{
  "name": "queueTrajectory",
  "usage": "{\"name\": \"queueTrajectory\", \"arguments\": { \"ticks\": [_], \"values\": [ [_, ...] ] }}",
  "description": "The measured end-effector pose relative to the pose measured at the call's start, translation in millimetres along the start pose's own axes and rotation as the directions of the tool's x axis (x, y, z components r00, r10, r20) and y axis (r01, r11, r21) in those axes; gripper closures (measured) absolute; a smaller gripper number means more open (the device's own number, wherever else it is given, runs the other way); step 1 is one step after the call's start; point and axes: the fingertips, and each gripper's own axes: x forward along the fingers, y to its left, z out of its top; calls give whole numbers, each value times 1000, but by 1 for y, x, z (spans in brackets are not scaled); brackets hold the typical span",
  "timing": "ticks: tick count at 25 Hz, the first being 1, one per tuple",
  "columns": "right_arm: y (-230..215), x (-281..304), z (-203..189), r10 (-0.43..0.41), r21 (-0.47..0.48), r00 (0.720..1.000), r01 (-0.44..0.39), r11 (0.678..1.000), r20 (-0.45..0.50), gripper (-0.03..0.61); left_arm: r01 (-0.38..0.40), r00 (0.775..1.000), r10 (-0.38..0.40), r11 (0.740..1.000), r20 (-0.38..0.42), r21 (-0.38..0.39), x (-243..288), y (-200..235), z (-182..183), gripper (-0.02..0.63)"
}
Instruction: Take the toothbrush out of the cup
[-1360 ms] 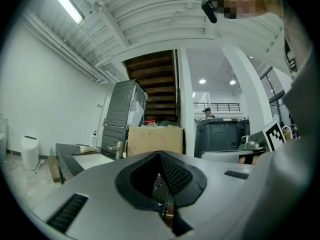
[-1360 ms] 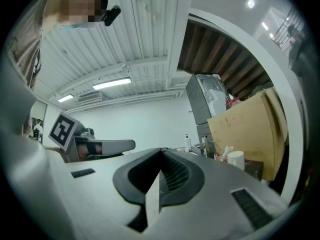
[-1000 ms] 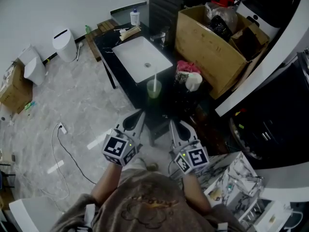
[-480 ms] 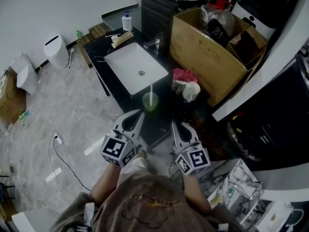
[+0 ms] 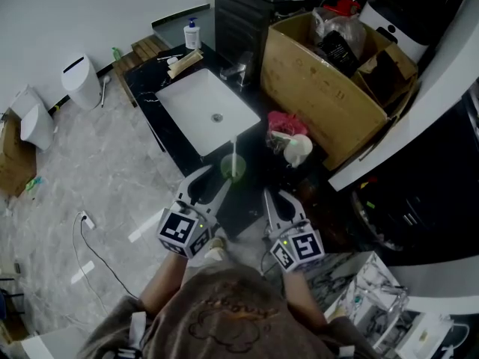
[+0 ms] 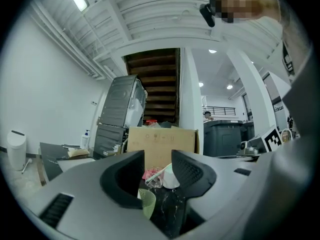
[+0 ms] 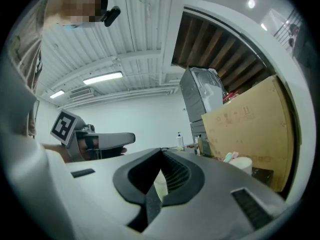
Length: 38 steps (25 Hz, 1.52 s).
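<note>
Now left claw [image 5: 208, 188] opening, empty; toothbrush [image 5: 234, 148] in cup [image 5: 233, 169] just ahead; right claw [image 5: 275, 199] clenched.

On the bench [image 5: 146, 88] I count one green cup [image 5: 233, 168], one toothbrush [image 5: 233, 149] in it, one white sink [image 5: 208, 111], one pump bottle [image 5: 193, 33]. Beyond it: one cardboard box [image 5: 322, 88], one white bin [image 5: 80, 82].

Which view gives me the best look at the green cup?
Head view: the green cup shows whole, toothbrush upright inside. Left gripper view catches only part of it; right gripper view doesn't show it clearly.
</note>
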Motion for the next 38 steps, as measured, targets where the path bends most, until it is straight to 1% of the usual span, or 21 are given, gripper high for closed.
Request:
{"name": "queueTrajectory", "arguments": {
  "ticks": [1,4,8,13,19,25,32,37,38],
  "values": [
    [-1,2,-1,1,1,1000,-1,1000,-2,578,2,1000,-2,1000,-6,-9,3,1,-1,435],
    [-3,8,-3,4,3,1000,-4,1000,-6,578,0,1000,0,1000,-28,-12,9,6,-7,403],
    [-6,17,-2,8,6,1000,-8,1000,-4,578,11,996,-11,1000,-86,-8,21,16,-23,403],
    [-13,23,-2,1,7,1000,-1,1000,-3,578,30,986,-33,999,-163,-20,40,32,-50,405],
    [-20,30,-4,-14,10,1000,14,1000,-11,578,41,974,-46,999,-220,-26,70,50,-74,403],
    [-25,33,-10,-25,17,999,25,1000,-29,578,61,960,-69,997,-271,-38,99,58,-98,403],
    [-33,36,-11,-44,16,998,44,999,-34,578,100,937,-111,994,-330,-50,118,62,-115,405],
    [-38,37,-12,-54,20,998,55,998,-39,578,119,927,-129,992,-353,-48,125,62,-118,408],
    [-38,37,-13,-56,21,998,57,998,-40,578,122,926,-130,991,-355,-47,126,63,-118,418]
  ]
}}
